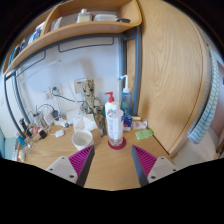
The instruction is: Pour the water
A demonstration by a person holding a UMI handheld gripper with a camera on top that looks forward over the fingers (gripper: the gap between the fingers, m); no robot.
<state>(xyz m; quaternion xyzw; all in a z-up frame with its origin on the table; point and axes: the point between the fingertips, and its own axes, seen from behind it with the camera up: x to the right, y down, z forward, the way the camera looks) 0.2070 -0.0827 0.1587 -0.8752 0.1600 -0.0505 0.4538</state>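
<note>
Gripper [112,160] spread wide, pink pads [82,159] holding nothing, bottle [115,124] upright on red coaster [118,144] just ahead between fingers, cup [83,138] to its left, wooden desk [112,170], shelf [85,35] above.

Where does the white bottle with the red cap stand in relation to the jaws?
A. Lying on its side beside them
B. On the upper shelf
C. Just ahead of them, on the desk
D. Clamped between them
C: the white bottle stands upright on the desk, just ahead of the open gripper, untouched by the jaws.
</note>
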